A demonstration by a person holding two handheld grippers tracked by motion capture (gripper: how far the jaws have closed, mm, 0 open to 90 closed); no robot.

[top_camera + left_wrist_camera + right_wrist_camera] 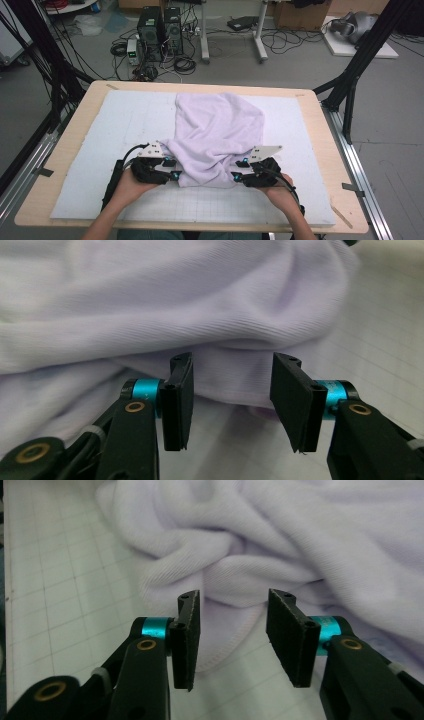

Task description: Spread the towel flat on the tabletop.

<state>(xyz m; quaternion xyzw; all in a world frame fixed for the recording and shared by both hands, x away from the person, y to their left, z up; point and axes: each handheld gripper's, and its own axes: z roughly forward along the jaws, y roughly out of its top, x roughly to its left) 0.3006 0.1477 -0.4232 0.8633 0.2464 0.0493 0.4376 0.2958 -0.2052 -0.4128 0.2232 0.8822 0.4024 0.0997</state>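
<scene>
A pale lilac cloth (217, 137) lies crumpled on the white gridded mat (125, 120), its near edge bunched between the two hands. My left gripper (172, 169) sits at the cloth's near left edge, jaws open, the cloth's hem (230, 390) just beyond the pads and not pinched. My right gripper (239, 169) is at the near right edge, also open. In the right gripper view the stitched hem (227, 645) lies on the mat between and beyond the pads, untouched. In both gripper views the gap (232, 400) (232, 640) between the pads holds nothing.
The mat covers a wooden table (70, 150) with bare margins on all sides. Black frame posts (350, 95) stand at the table's right and left. Computer towers (160, 32) and cables are on the floor behind.
</scene>
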